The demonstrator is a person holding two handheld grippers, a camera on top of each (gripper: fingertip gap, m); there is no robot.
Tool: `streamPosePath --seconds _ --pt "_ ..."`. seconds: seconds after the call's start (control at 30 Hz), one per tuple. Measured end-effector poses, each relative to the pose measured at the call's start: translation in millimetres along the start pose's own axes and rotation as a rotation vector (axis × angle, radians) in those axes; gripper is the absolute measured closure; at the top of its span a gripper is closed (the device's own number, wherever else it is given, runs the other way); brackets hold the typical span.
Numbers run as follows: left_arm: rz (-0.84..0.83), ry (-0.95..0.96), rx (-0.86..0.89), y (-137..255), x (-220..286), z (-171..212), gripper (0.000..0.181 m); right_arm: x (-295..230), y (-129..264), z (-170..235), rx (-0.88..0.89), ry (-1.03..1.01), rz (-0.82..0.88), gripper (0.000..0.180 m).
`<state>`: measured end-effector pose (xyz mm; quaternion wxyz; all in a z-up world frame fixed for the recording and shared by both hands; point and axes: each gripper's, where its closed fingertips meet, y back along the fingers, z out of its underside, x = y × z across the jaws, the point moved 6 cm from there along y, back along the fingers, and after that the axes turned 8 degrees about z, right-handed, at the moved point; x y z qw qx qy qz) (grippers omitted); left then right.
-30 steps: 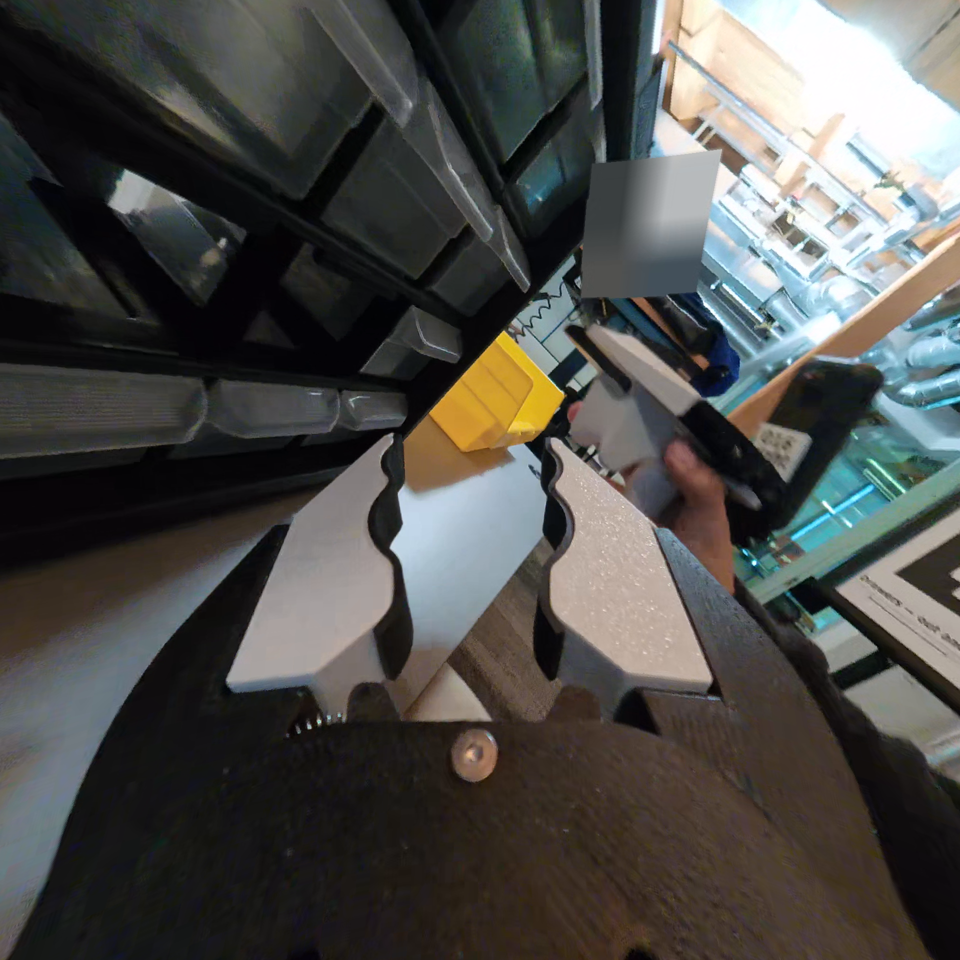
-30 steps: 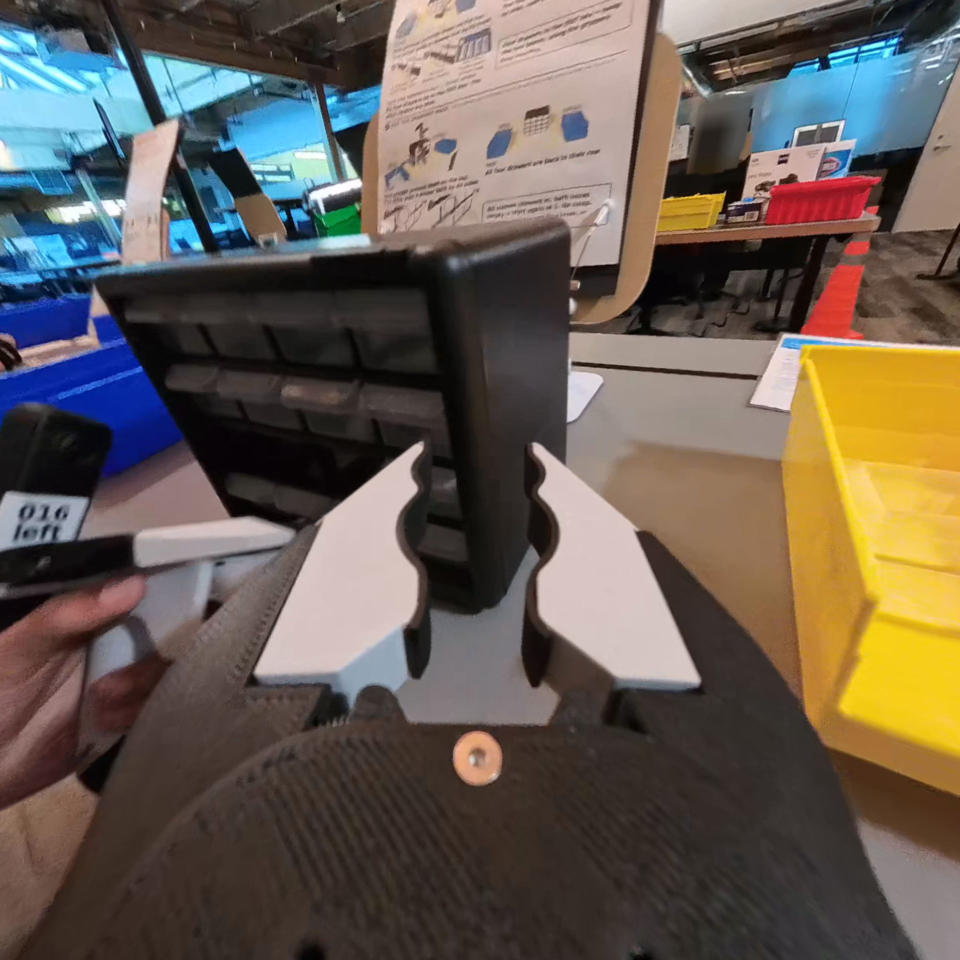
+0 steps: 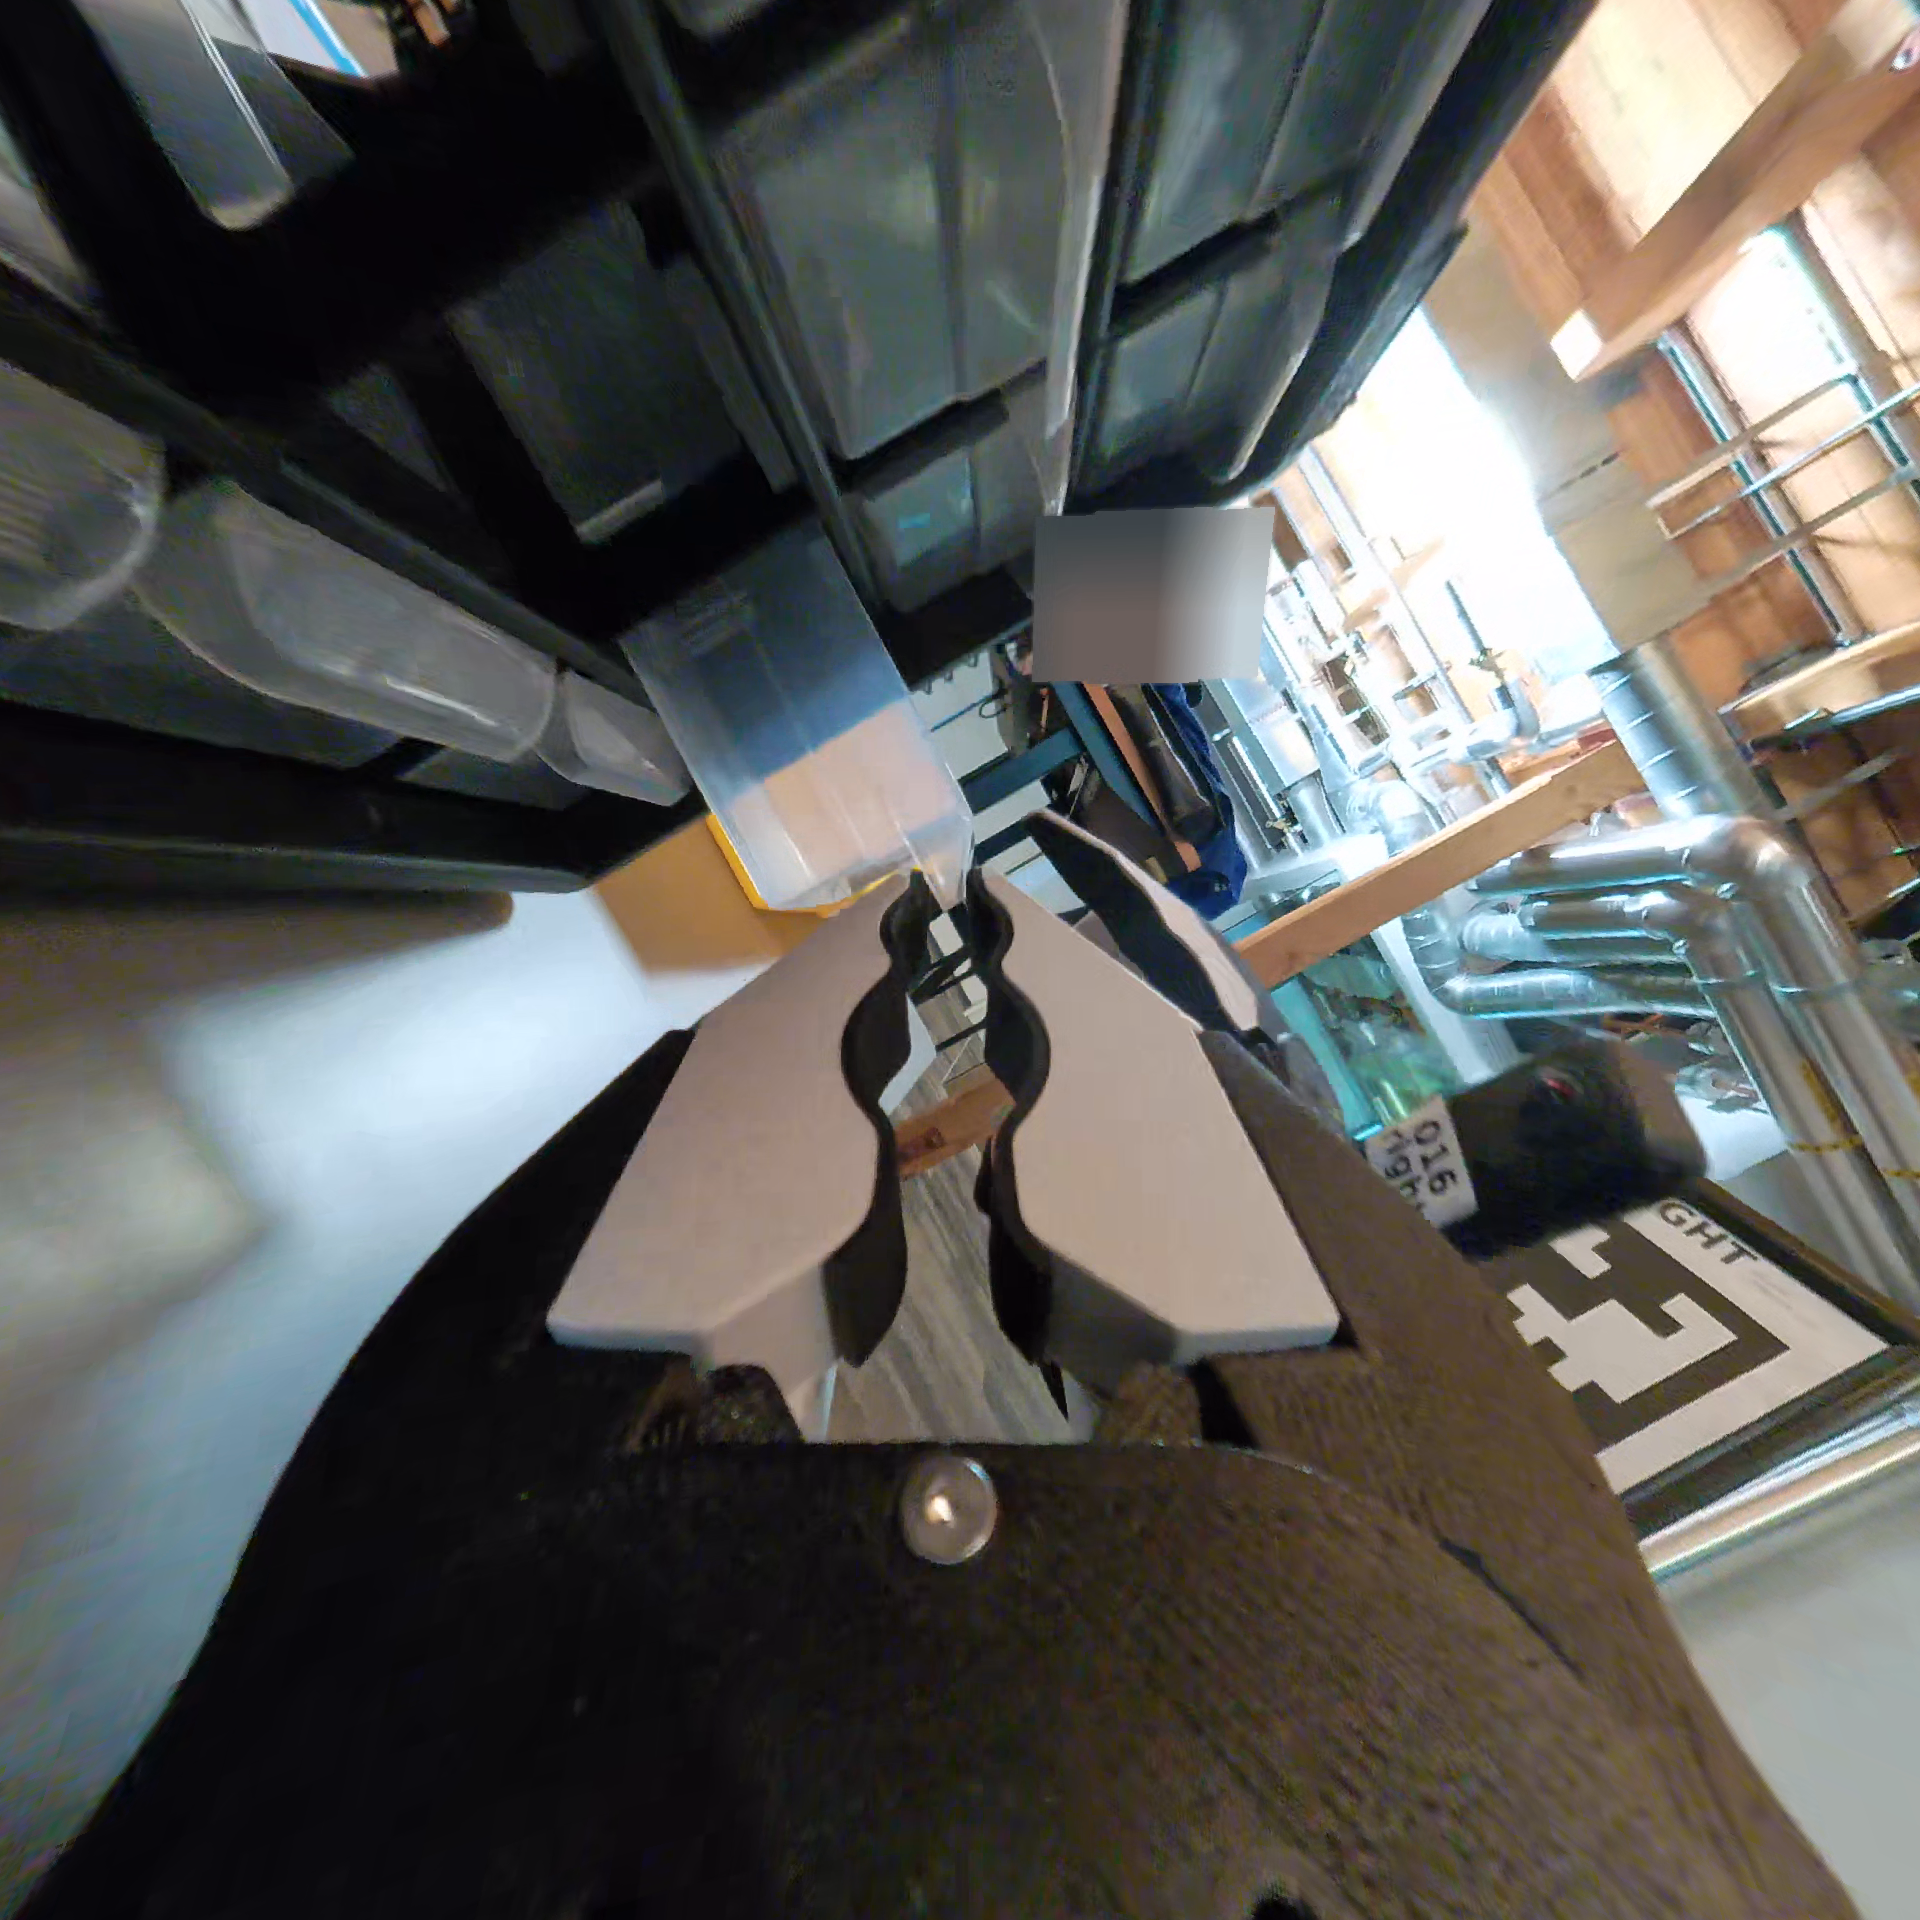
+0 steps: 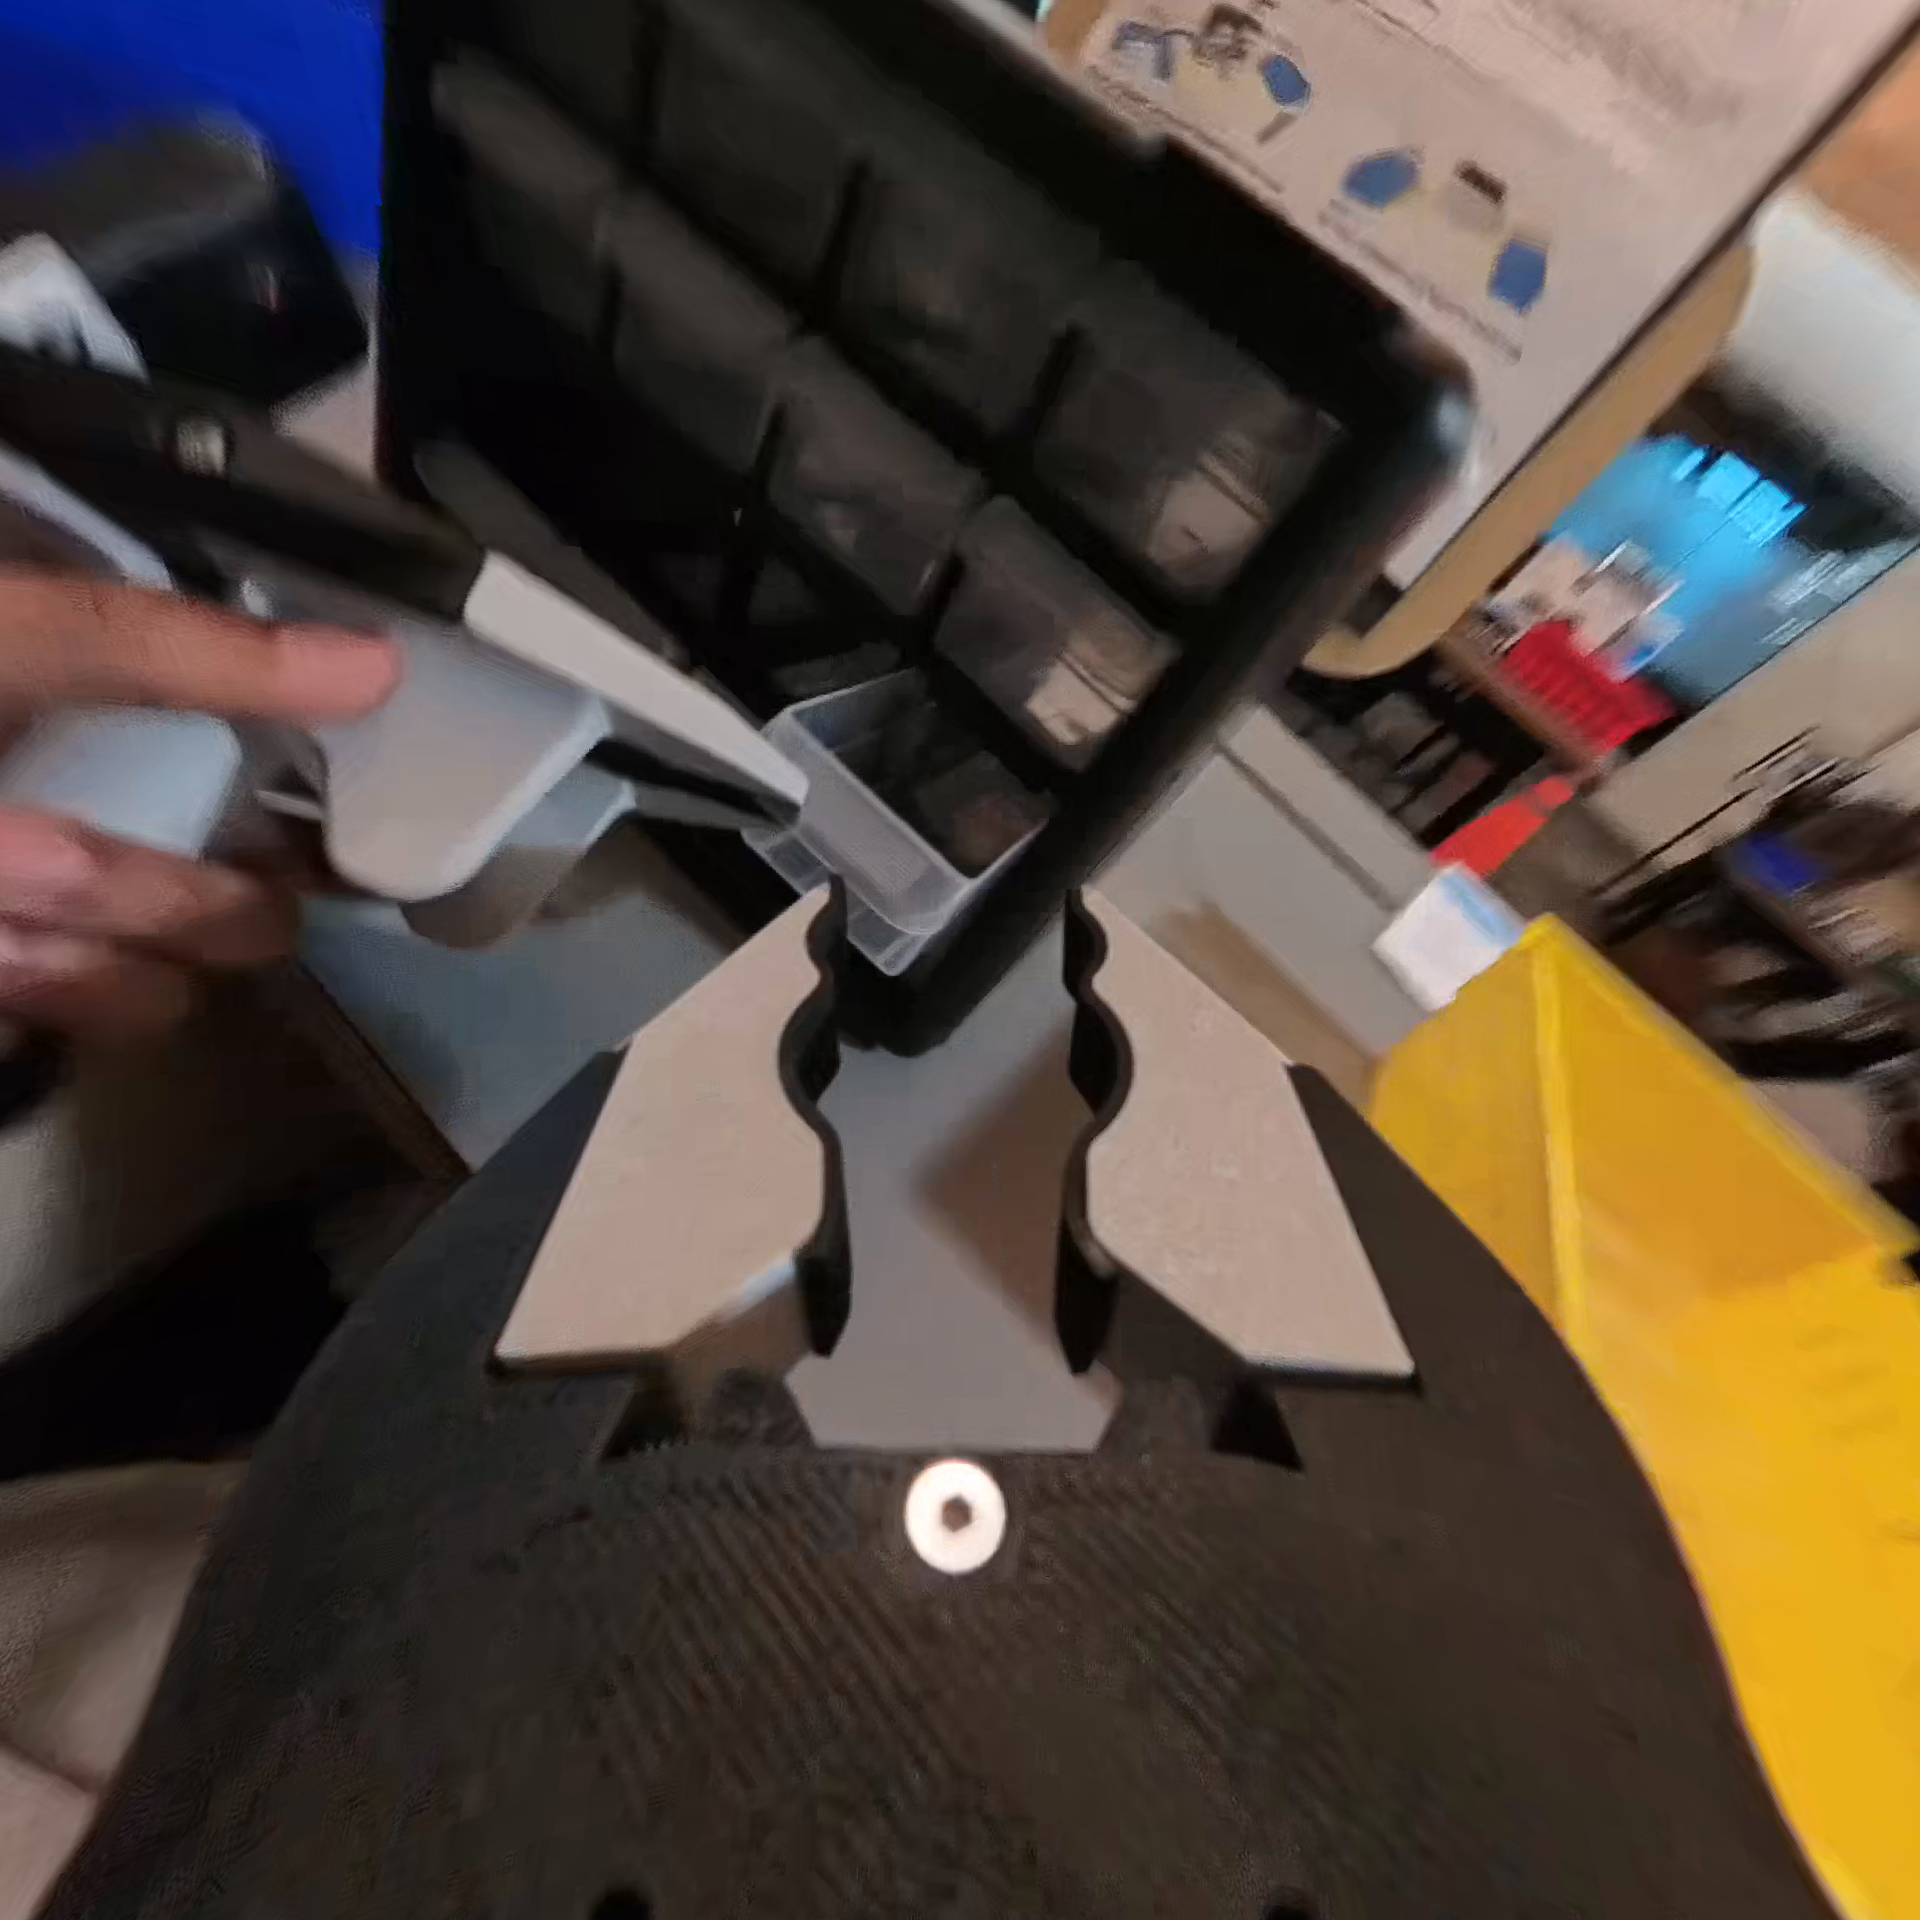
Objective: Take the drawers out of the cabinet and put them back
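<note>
My left gripper [image 3: 943, 896] pinches a clear drawer's [image 3: 800, 748] lip; right gripper [image 4: 948, 914] gapes empty. Thin grip may slip, dropping it.

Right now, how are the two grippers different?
The left gripper is shut, pinching the clear drawer's lip; the right gripper is open and holds nothing. The left is touching the drawer, which is pulled partway out of the cabinet; the right is just in front of it. Both have grey fingers on black bodies.
</note>
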<state>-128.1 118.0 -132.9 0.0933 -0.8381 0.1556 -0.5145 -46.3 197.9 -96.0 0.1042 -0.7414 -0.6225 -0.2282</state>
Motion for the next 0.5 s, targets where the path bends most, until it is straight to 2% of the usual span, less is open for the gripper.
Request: streamPosePath --seconds 0.13,0.2,0.33,0.43,0.5 --pt "0.002 0.022 -0.04 4.2 1.3 6.5 0.18 -17.2 1.4 -10.9 0.034 0.454 0.164 0.146" --pt "-0.025 0.062 -0.062 9.4 -0.9 10.4 0.173 -29.7 -1.4 -13.5 0.035 0.597 0.183 0.149" --pt "-0.05 0.128 -0.062 28.4 1.9 13.6 0.168 -40.3 -16.2 -4.7 -0.041 0.786 0.241 0.147" --pt "-0.073 0.11 -0.114 36.3 5.5 15.7 0.165 -42.2 -24.0 -3.1 -0.046 0.806 0.241 0.148" --pt "-0.086 0.045 -0.224 33.0 5.6 21.1 0.162 -42.1 -27.8 -3.5 -0.046 0.809 0.244 0.161"
